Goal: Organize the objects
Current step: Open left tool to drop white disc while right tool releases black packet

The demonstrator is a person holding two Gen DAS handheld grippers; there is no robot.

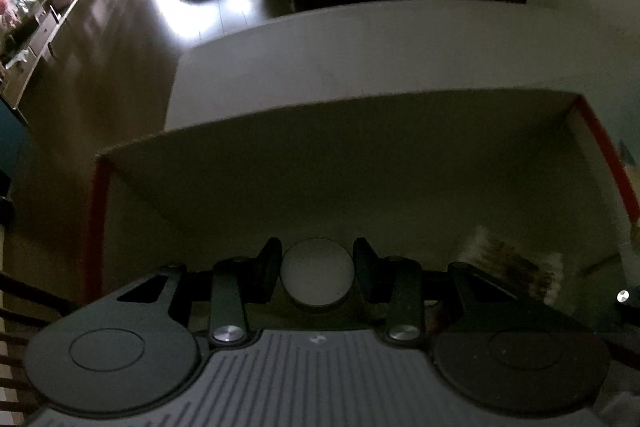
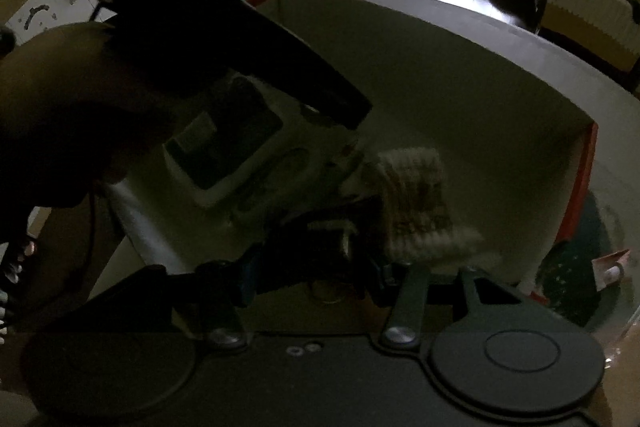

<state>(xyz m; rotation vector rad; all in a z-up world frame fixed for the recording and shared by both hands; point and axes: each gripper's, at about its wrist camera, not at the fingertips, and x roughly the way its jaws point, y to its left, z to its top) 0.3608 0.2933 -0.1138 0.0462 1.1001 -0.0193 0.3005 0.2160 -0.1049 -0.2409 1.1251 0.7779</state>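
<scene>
Presently, left wrist view: the left gripper (image 1: 318,273) has its dark fingers (image 1: 267,269) clamped on a pale round flat-faced object (image 1: 317,274), held over the floor of an open cardboard box with red-edged corners (image 1: 420,147). A fuzzy cream-and-brown item (image 1: 516,263) lies right of the fingers. Risk: a smooth round surface may slip or roll on release.

Right wrist view: the right gripper (image 2: 320,247) sits low in the box; whether its fingers are apart cannot be told in shadow. A white device with a dark screen (image 2: 228,151) lies ahead-left, liable to knocks.
</scene>
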